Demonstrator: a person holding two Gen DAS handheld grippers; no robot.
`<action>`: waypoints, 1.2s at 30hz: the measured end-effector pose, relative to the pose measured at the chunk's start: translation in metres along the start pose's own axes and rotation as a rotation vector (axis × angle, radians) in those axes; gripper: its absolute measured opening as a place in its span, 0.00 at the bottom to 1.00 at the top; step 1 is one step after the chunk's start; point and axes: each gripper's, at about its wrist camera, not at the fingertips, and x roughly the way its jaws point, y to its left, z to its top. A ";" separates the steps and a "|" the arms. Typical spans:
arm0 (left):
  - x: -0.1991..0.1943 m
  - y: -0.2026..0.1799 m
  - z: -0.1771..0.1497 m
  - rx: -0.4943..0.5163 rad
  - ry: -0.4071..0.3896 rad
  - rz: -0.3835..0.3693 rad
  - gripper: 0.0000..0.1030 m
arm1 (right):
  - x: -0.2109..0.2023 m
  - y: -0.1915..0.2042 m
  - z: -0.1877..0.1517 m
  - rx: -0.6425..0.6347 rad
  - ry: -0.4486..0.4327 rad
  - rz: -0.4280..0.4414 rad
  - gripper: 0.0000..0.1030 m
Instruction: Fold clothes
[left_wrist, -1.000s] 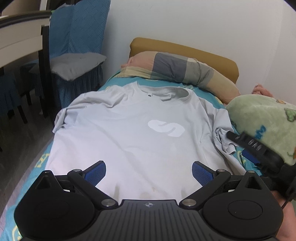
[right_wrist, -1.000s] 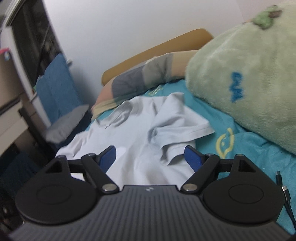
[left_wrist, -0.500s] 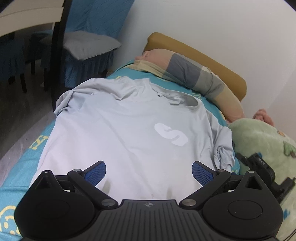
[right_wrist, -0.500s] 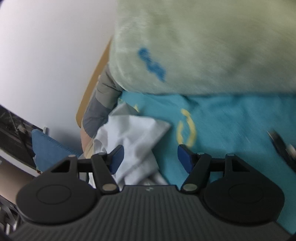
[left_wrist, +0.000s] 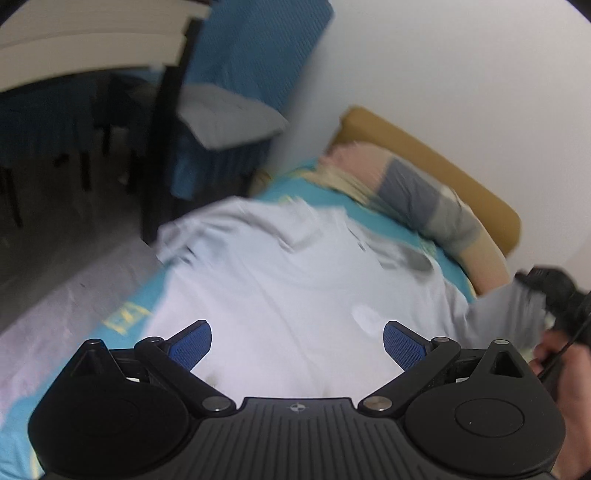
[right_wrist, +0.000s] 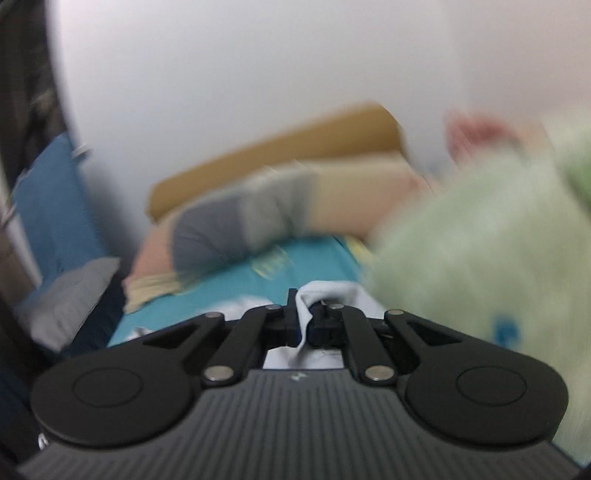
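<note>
a pale grey t-shirt (left_wrist: 295, 295) is spread flat on the bed, over a teal sheet (left_wrist: 22, 417) with yellow marks on it. a white shape is printed on the shirt at about 3 o'clock from its middle. the shirt's sleeve (left_wrist: 506, 314) at 3 o'clock is lifted off the bed. a bunch of that pale cloth (right_wrist: 308, 314) is pinched tight in the right gripper (right_wrist: 303, 321), whose jaws are clenched on it. in the left view the right gripper (left_wrist: 554, 295) is seen as a dark blurred shape at the end of the sleeve, with a hand (left_wrist: 569, 387) below it. the left gripper (left_wrist: 297, 341) is held over the bottom edge of the shirt at 6 o'clock, with its blue pads (left_wrist: 192, 345) wide apart and nothing gripped between them. a striped pillow (left_wrist: 424, 199) is laid at 1 o'clock from the shirt, against a tan headboard (left_wrist: 461, 166). a fuzzy green blanket (right_wrist: 480, 258) is heaped at 3 o'clock of the right view. a blue covered chair (left_wrist: 229, 122) with a grey cushion (left_wrist: 225, 118) is seen at 11 o'clock, beside the bed. both views are blurred.
</note>
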 end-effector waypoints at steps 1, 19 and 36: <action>-0.003 0.007 0.004 -0.017 -0.010 0.011 0.98 | -0.002 0.019 0.008 -0.065 -0.014 0.024 0.05; 0.013 0.052 0.012 -0.073 0.022 0.114 0.97 | 0.070 0.184 -0.087 -0.312 0.242 0.271 0.84; -0.016 -0.012 -0.054 0.151 0.247 -0.186 0.95 | -0.235 0.007 -0.072 0.053 0.171 0.240 0.82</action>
